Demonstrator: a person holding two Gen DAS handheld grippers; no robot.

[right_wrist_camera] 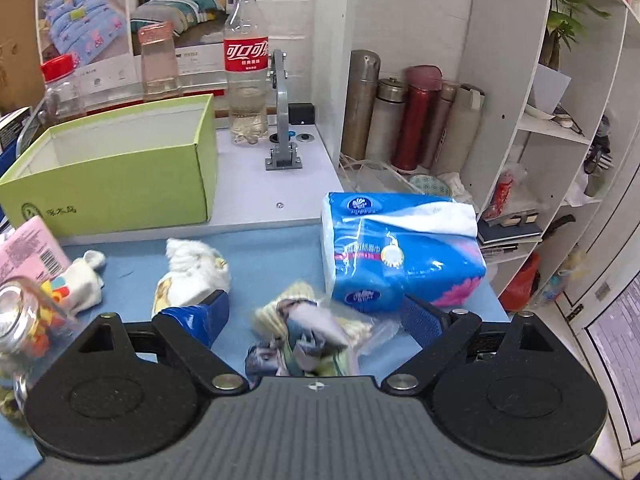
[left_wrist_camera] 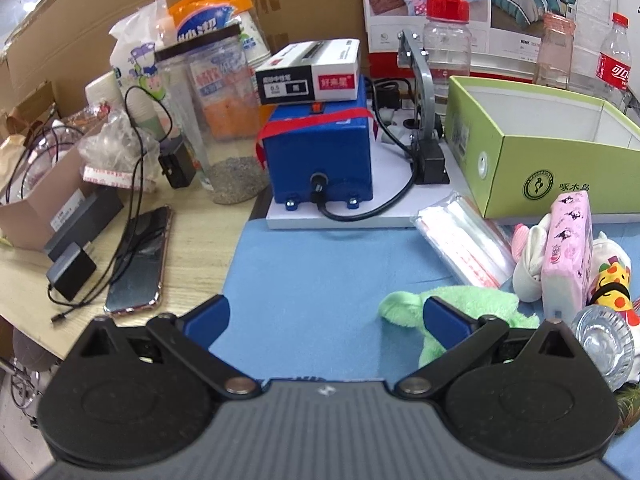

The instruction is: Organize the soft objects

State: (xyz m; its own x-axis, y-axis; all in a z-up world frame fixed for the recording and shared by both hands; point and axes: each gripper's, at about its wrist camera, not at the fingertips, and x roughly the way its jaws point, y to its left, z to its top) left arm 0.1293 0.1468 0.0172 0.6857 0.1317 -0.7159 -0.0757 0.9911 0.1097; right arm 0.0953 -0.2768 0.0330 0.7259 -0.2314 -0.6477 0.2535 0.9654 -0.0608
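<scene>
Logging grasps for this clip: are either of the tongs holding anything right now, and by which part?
Nothing is held. The left tongs are open over bare blue mat, beside the green plush. The right tongs are open around the bagged cloth bundle, not gripping it.

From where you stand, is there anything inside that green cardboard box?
The green box is open on top, and the white inner walls that show are bare. Its front wall hides the floor in both views, so whether something lies at the bottom cannot be seen.

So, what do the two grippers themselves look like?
Both look alike: the left gripper and right gripper have a ribbed grey body, black round-ended linkage arms with silver pivot pins, and blue finger pads. No cables or sleeves show.
</scene>
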